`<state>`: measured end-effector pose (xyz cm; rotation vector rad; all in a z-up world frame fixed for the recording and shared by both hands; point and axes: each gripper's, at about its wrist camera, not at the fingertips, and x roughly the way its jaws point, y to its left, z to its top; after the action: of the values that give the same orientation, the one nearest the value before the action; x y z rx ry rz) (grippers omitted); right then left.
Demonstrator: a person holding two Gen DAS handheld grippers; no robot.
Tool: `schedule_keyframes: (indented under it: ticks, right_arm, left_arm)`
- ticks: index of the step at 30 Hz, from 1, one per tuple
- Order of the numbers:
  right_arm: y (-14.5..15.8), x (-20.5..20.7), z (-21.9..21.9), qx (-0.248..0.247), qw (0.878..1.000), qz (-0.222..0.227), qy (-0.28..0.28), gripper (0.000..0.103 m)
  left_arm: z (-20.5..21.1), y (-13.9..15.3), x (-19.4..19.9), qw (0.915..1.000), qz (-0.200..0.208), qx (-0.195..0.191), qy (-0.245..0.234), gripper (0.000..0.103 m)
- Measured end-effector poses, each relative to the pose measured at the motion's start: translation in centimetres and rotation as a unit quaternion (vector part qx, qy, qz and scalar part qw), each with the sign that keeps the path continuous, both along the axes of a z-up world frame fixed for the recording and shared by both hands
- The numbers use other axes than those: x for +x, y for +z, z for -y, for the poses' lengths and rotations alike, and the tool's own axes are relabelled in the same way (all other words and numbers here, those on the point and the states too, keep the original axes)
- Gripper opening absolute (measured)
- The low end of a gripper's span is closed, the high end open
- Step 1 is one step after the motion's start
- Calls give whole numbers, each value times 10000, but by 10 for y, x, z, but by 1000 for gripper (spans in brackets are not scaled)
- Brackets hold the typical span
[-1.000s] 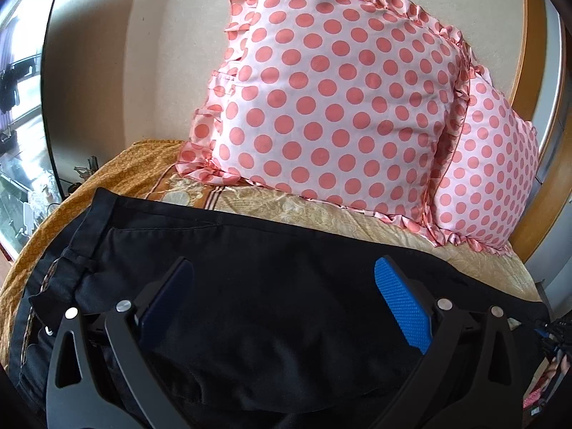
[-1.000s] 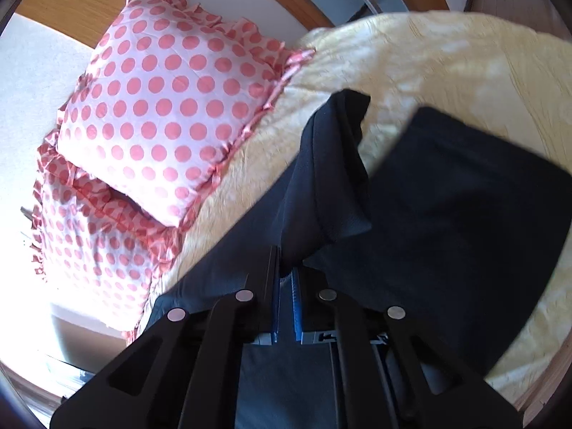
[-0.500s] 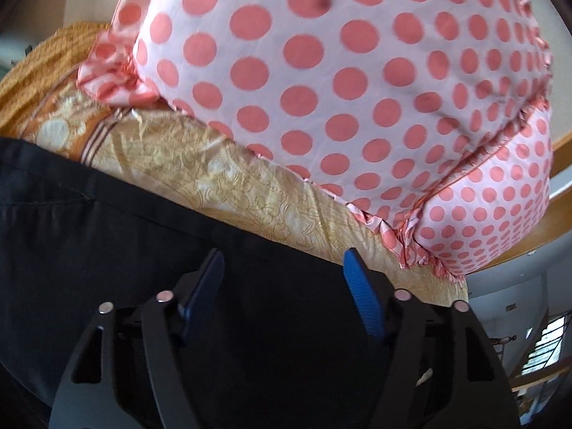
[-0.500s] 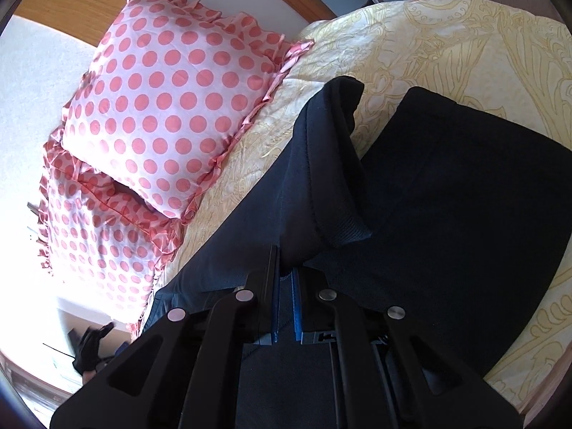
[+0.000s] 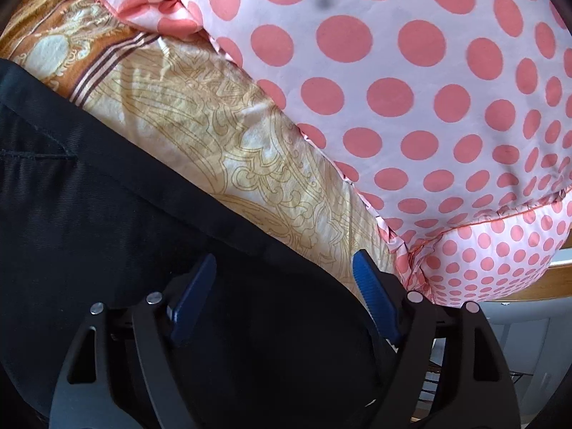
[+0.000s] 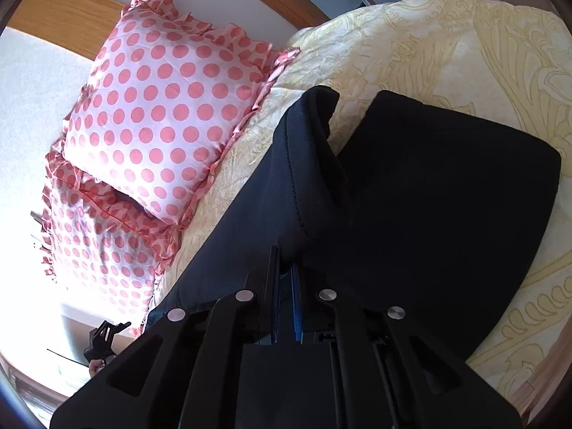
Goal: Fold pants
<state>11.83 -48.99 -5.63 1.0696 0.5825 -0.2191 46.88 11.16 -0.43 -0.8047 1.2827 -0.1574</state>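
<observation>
The pants (image 6: 411, 214) were spread on the bedspread (image 6: 447, 46), filling the near and right part of the right wrist view. Two pillows (image 6: 161, 125) were stacked at the far left, against the headboard (image 6: 53, 10), just beside the pants' edge. In the left wrist view, a strip of bedspread (image 5: 232, 150) was seen between pants (image 5: 107, 214) and pillows (image 5: 411, 89).

The pants (image 6: 429, 196) run under the gripper frames (waistband probably hidden).
</observation>
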Motion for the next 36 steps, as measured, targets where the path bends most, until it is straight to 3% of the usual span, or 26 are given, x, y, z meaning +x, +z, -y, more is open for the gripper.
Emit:
schedule_keyframes:
  ticks: [2, 5, 8, 9, 10, 12, 15, 18, 22, 24, 27, 32, 34, 36]
  right_arm:
    - [2, 0, -1, -63, 10000, 11, 28, 6]
    - [4, -1, -1, -62, 9999, 56, 61, 6]
    - [5, -1, 0, -52, 9999, 81, 92, 6]
    - [5, -1, 1, -57, 9999, 96, 102, 6]
    - [5, -1, 1, -54, 9999, 118, 114, 6]
    - [5, -2, 1, -38, 9998, 155, 140, 6]
    - [5, -4, 1, -40, 9996, 173, 198, 6]
    - [6, -3, 1, -57, 9996, 176, 235, 6]
    - [8, -1, 3, -41, 9994, 215, 254, 6]
    - [9, 0, 4, -56, 9993, 236, 276, 6]
    - [11, 3, 6, -67, 9991, 271, 312, 6]
    - [17, 6, 8, -104, 9985, 372, 390, 6]
    - [18, 5, 9, -112, 9981, 425, 432, 6]
    - [18, 5, 10, -103, 9979, 455, 459, 6]
  left_arm:
    - [-6, -5, 5, 9995, -178, -189, 174, 77]
    - [-10, -6, 9, 9983, -451, -191, 330, 63]
    - [-9, -5, 11, 9971, -664, 262, 263, 24]
    - [-11, -8, 12, 9962, -745, 403, 200, 4]
    - [-11, -9, 11, 9954, -736, 579, 199, 0]
    - [-12, -7, 7, 9963, -608, 551, 275, 0]
    - [-23, -7, -4, 9969, -373, 187, 665, 0]
    - [-24, -7, -3, 9965, -326, -214, 736, 51]
    - [-2, 1, 9, 9971, -302, 499, 495, 71]
    - [11, 4, 16, 9955, -418, 812, 259, 74]
    - [29, 5, 26, 9869, -671, 1466, -90, 71]
    - [51, 6, 39, 9614, -1102, 2512, -222, 52]
    - [56, 7, 39, 9512, -1133, 2865, -188, 37]
    - [62, 7, 38, 9490, -1018, 2982, -86, 14]
